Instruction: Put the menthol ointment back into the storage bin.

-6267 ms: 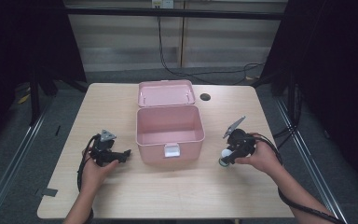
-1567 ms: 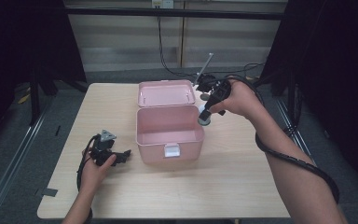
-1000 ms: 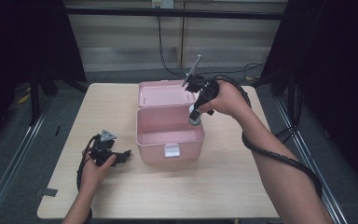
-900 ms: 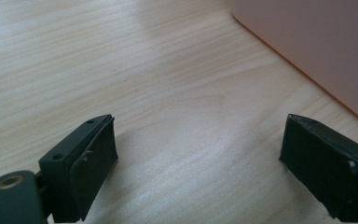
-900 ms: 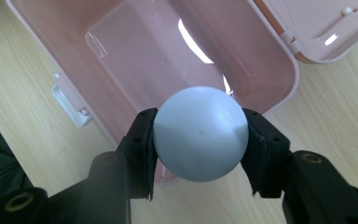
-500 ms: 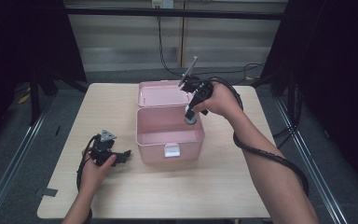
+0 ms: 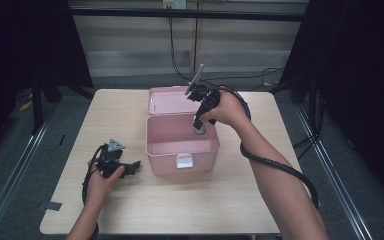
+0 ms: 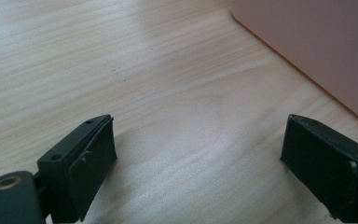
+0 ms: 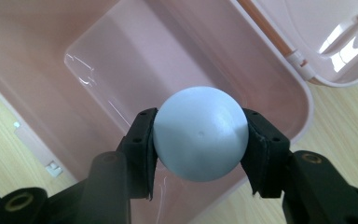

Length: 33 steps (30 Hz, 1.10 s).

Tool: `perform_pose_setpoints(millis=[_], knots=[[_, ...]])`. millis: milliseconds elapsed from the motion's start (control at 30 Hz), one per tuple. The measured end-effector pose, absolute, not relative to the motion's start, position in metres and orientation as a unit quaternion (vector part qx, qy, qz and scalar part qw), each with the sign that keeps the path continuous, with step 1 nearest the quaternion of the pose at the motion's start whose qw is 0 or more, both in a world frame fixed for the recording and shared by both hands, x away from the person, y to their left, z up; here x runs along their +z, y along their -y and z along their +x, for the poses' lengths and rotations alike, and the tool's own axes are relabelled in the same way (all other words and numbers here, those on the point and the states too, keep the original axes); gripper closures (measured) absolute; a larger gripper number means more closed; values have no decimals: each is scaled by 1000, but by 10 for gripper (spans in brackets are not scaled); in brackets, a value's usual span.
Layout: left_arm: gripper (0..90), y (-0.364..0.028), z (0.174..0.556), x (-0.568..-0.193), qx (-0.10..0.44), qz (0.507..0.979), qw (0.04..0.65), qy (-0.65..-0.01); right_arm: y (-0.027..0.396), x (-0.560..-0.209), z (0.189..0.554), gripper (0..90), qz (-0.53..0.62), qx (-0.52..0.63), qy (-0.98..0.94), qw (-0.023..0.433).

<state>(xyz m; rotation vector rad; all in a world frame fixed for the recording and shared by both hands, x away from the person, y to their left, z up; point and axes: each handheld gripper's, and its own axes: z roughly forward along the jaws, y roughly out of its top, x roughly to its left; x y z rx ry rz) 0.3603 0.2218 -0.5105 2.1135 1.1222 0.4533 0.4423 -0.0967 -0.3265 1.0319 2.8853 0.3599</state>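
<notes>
I am putting a ball [image 9: 200, 133] into the pink box [image 7: 182, 150], and right now I am at the part where it goes down inside. My right gripper [image 9: 199, 140] squeezes the ball from both sides, with its black pads tight on it, and holds it over the open box, near the back right corner. In the high view the right gripper [image 7: 200, 127] points down into the box. I think the next move is to go a little lower and then let the jaws spread so the ball drops in and does not bounce out. The ball is round, smooth and pale blue-grey, and it may roll once it is free. The box is shiny plastic with round corners, and its lid [image 7: 172, 100] lies flat open behind it. My left gripper [image 8: 200, 177] rests on the wooden table [image 7: 130, 210] beside the box, jaws wide apart with nothing in them.
</notes>
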Motion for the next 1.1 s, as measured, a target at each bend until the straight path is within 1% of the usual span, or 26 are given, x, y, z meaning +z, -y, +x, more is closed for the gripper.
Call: perform_pose_setpoints(millis=[433, 500, 667, 733, 1100], knots=[[91, -222, 360, -510, 175, 815, 345, -432, 89, -340, 451, 510, 343, 113, -932, 30], [91, -222, 360, -510, 175, 815, 345, -432, 87, -342, 452, 510, 348, 111, -931, 22], [90, -222, 360, -511, 175, 814, 345, -432, 83, -347, 453, 510, 349, 110, -930, 21], [90, -222, 360, -510, 175, 815, 345, -432, 82, -349, 455, 510, 344, 111, -932, 27], [89, -222, 360, -511, 174, 815, 346, -431, 75, -359, 458, 510, 357, 101, -928, 21]])
